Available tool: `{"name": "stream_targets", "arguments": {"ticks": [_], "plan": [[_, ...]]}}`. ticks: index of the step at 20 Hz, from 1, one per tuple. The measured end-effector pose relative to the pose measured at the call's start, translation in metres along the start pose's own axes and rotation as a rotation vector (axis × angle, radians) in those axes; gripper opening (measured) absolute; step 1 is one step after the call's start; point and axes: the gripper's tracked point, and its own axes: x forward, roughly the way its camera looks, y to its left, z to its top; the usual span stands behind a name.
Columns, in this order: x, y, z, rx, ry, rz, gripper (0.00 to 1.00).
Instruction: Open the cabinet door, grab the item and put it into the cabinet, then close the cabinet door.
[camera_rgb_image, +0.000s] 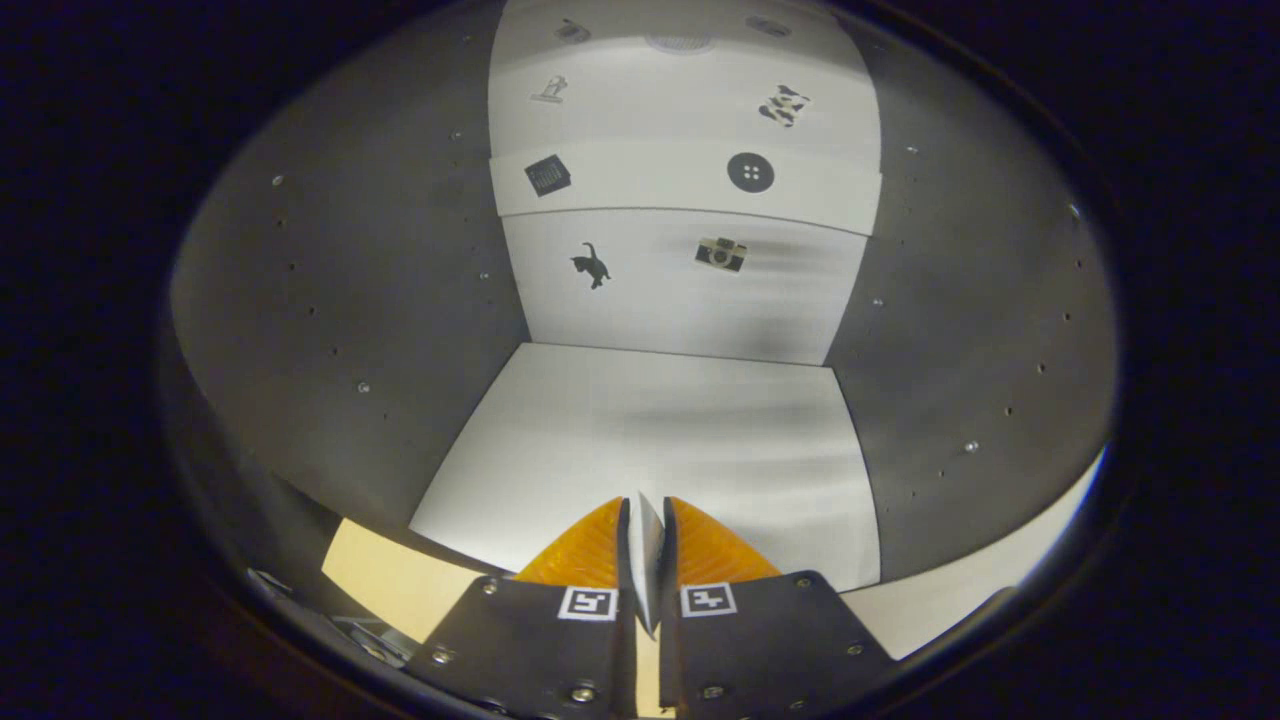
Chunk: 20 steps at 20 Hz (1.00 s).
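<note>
My gripper (643, 515) looks straight into the open cabinet (330, 300), its fingertips just over the front of the white cabinet floor (650, 440). Both fingers (590, 550) are pressed together on a thin pale flat item (644, 545), seen edge-on as a narrow sliver between them. The item's full shape is hidden by the fingers. Nothing lies on the cabinet floor ahead of the fingers.
Grey side walls (980, 330) with small screw holes close in left and right. The white back wall (680, 290) carries small picture stickers, and a white shelf (690, 185) crosses above it. The pale wooden front edge (385, 580) runs below the fingers, with a metal hinge (370, 640) at its left.
</note>
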Motion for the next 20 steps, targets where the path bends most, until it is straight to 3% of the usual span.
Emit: {"name": "stream_targets", "arguments": {"ticks": [6, 13, 20], "plan": [[0.012, 0.008, 0.007, 0.003, 0.062, 0.019, 0.09], [0.015, 0.006, 0.009, -0.012, 0.034, -0.011, 0.1], [0.018, 0.006, 0.015, 0.0, 0.008, -0.022, 0.21]]}}
